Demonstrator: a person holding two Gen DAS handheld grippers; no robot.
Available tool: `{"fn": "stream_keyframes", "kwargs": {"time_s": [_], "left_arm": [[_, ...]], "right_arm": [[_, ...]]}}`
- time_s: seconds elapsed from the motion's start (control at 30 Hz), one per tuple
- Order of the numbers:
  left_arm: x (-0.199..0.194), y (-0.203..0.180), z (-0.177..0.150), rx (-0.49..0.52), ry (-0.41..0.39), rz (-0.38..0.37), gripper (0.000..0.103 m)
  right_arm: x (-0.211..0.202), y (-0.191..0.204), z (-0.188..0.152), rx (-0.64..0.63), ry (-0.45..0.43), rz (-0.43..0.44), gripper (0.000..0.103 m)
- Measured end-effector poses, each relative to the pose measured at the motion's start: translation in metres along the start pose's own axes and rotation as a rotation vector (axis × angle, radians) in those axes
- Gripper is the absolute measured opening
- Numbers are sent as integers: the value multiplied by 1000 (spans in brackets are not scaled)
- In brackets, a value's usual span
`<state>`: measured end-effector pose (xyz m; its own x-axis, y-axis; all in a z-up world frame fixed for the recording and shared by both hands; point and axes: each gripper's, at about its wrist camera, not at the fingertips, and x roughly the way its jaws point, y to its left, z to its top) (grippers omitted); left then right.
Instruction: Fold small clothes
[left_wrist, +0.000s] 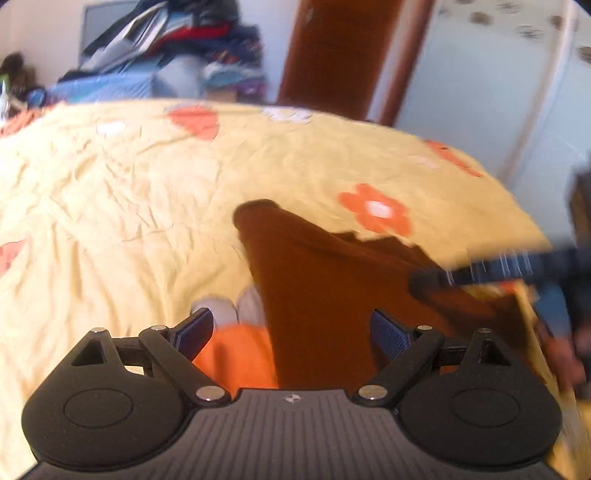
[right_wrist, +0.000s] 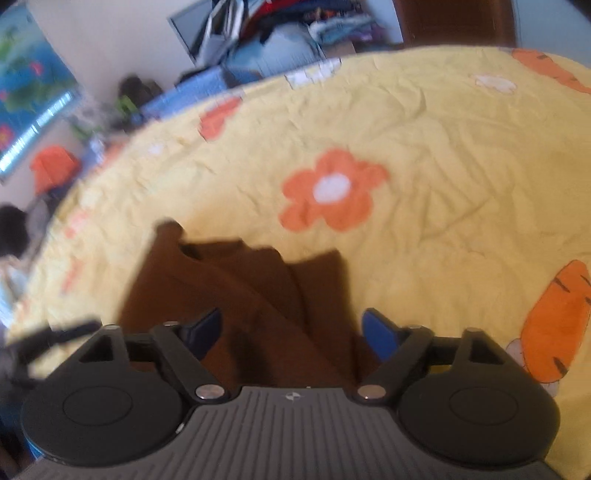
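Observation:
A small brown garment (left_wrist: 332, 280) lies on the yellow bedsheet (left_wrist: 129, 192), partly folded, with layered edges at its far end. My left gripper (left_wrist: 291, 323) hovers over its near left part with jaws wide apart and nothing pinched; an orange print shows under the left finger. At the right of this view, the right gripper (left_wrist: 498, 269) is a blurred dark bar over the garment's right side. In the right wrist view, the brown garment (right_wrist: 240, 288) lies under my right gripper (right_wrist: 291, 325), which stands open with nothing between its pads. The left gripper (right_wrist: 55, 339) is a blur at the left edge.
The bedsheet (right_wrist: 443, 147) carries orange flowers (right_wrist: 332, 188) and a carrot print (right_wrist: 557, 325). Behind the bed are a pile of clothes (left_wrist: 177, 48), a brown door (left_wrist: 343, 51) and a white wardrobe (left_wrist: 491, 85). A poster (right_wrist: 26, 92) hangs on the left wall.

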<state>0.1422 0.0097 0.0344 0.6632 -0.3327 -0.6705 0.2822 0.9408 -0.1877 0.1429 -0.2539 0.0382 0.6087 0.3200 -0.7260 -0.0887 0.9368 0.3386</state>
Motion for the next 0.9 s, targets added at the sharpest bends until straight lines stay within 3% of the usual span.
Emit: {"fn": "stream_keyframes", "kwargs": {"time_s": [0.03,0.1,0.13,0.17,0.23,0.3,0.37,0.43,0.5,0.57,0.6,0.67,0.77,0.83,0.87,0.9], "left_arm": [[14,1,7,-15,25,13,92],[36,5,14,-39,66,14,85],[38,2,16,-20,39,24,72],[41,-3,20,-9,33,13,40],[28,-11,24,-9,-3,-9,20],[15,-24,25,65,-114,3,20],[26,-38,19,199,-120,67,22],[42,-42,11,257,-60,158,26],[26,-39,0,240,-118,167,34],[2,-32,-10,204,-140,175,78],[-13,-28,-16,170,-166,155,83],[-43,-21,-32,111,-225,74,83],[-55,-37,-51,132,-175,-13,83],[-35,-54,-64,211,-75,-3,85],[-24,-57,-71,231,-61,26,85],[-24,-53,-74,211,-95,13,85]], "right_arm": [[1,3,-3,-39,-24,-2,76],[5,7,-5,-73,-37,-4,52],[8,7,-5,-69,-36,14,47],[9,5,-5,-65,-38,33,38],[1,4,-5,-64,-66,63,30],[-20,6,-8,-79,-142,75,26],[-23,-3,-11,-53,-177,44,26],[-10,-15,-14,10,-133,36,48],[-21,-18,-17,56,-150,73,60],[-46,-14,-23,40,-194,79,67],[-62,-13,-28,27,-226,89,71],[-88,-6,-42,7,-264,106,75],[-100,17,-64,-72,-236,159,75],[-80,31,-75,-139,-147,138,76],[-62,32,-81,-170,-92,102,76],[-52,33,-90,-232,-124,69,76]]}}
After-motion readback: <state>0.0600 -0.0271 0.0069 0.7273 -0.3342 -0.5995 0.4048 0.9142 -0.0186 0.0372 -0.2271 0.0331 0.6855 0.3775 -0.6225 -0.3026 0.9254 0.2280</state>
